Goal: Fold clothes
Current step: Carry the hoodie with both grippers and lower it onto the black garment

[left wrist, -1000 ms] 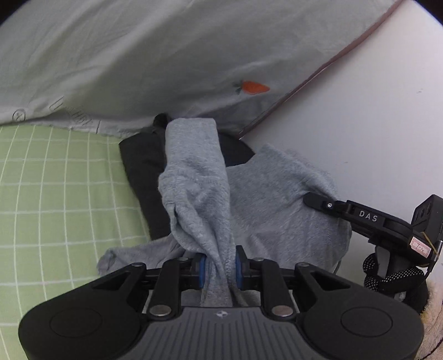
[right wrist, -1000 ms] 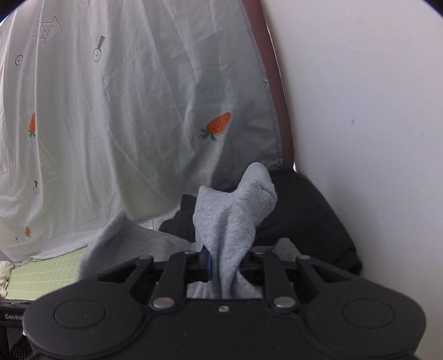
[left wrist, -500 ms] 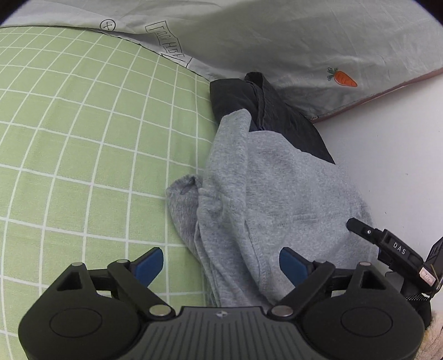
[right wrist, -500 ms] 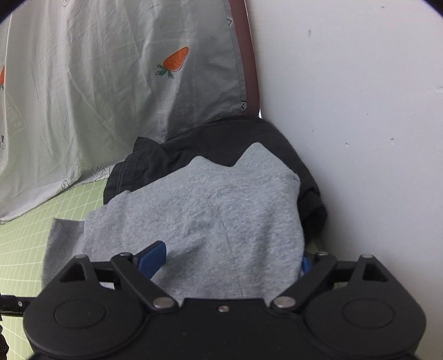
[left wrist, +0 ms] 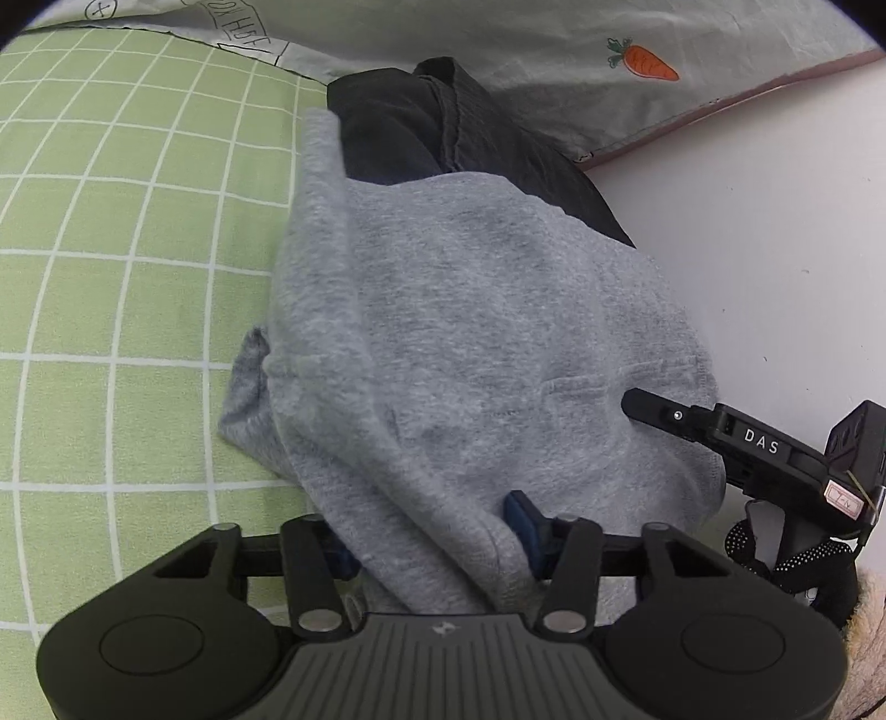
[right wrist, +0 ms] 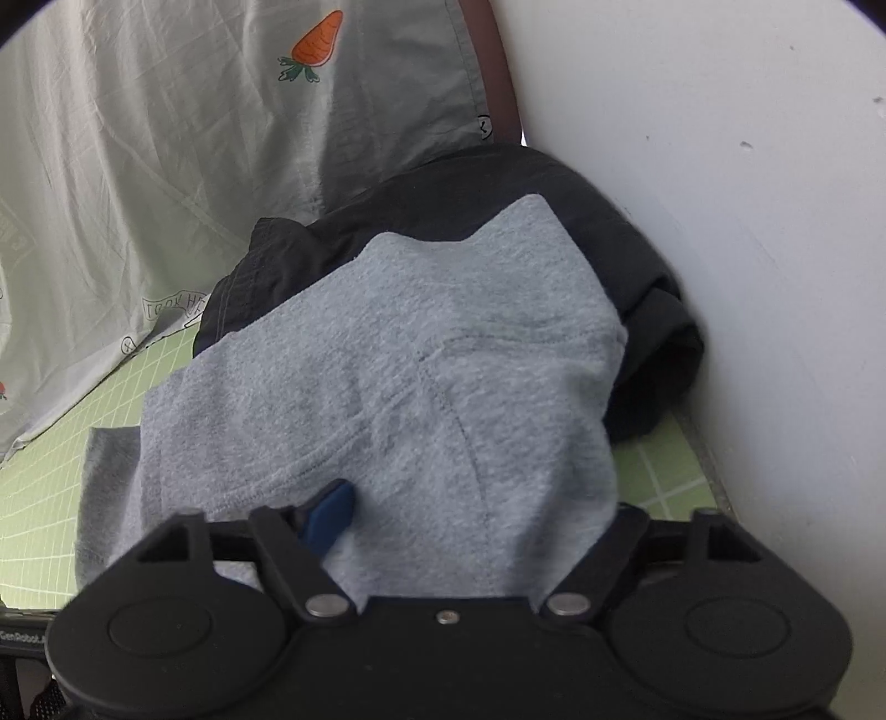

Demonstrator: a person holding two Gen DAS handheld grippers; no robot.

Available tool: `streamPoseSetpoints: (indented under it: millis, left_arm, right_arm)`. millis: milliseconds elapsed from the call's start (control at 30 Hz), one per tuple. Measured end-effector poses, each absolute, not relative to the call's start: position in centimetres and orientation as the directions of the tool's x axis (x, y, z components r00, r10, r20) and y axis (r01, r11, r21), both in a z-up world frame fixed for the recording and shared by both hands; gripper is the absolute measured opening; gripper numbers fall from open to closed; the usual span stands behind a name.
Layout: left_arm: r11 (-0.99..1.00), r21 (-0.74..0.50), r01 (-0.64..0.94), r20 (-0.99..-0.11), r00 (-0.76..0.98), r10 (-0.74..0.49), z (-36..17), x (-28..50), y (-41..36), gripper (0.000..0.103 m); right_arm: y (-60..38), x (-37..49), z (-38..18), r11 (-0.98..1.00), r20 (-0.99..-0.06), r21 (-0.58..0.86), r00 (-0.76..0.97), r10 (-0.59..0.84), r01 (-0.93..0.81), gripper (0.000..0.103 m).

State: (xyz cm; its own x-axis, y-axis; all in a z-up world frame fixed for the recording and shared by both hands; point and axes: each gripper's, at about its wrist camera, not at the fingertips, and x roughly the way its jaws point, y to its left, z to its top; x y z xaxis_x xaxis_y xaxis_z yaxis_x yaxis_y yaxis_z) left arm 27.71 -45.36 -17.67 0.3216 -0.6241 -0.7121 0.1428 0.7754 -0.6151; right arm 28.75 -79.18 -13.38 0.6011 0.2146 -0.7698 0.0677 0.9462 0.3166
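Note:
A folded grey sweatshirt (left wrist: 470, 332) lies on the green checked bed sheet (left wrist: 111, 277), its far end resting on a black garment (left wrist: 398, 127). My left gripper (left wrist: 432, 537) is open, jaws about half closed, with a thick fold of the near edge between the blue pads (left wrist: 520, 520). In the right wrist view the grey sweatshirt (right wrist: 415, 387) covers most of the black garment (right wrist: 443, 188). My right gripper (right wrist: 479, 515) is open at the near edge, and cloth hides its right finger. Its body (left wrist: 720, 437) shows at the right of the left wrist view.
A pale grey cover with carrot prints (right wrist: 166, 138) hangs behind the clothes and reaches the bed (left wrist: 554, 44). A white wall (right wrist: 720, 221) runs close along the right side. Green sheet (right wrist: 659, 471) shows between the clothes and the wall.
A second ago both grippers held the sweatshirt up, shut on it. They laid it on the black garment and opened wide. Since then the left jaws have narrowed around the near fold.

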Motion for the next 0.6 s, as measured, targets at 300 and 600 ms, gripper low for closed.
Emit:
streamPoseSetpoints:
  millis: [300,600]
  left_arm:
    - [0.706,-0.648,0.285,-0.620,0.341,-0.707,-11.7,25.7,-46.7,0.020]
    - [0.638,-0.655,0.406,-0.470,0.443,-0.764,-4.4,27.5,-47.5,0.020]
  right_arm:
    - [-80.5,24.5,-7.6,0.862,-0.603,0.506,0.727,0.328,0.031,0.018]
    - [-80.9,25.3,-0.2,0.848,-0.422,0.523,0.838,0.345,-0.085,0.018]
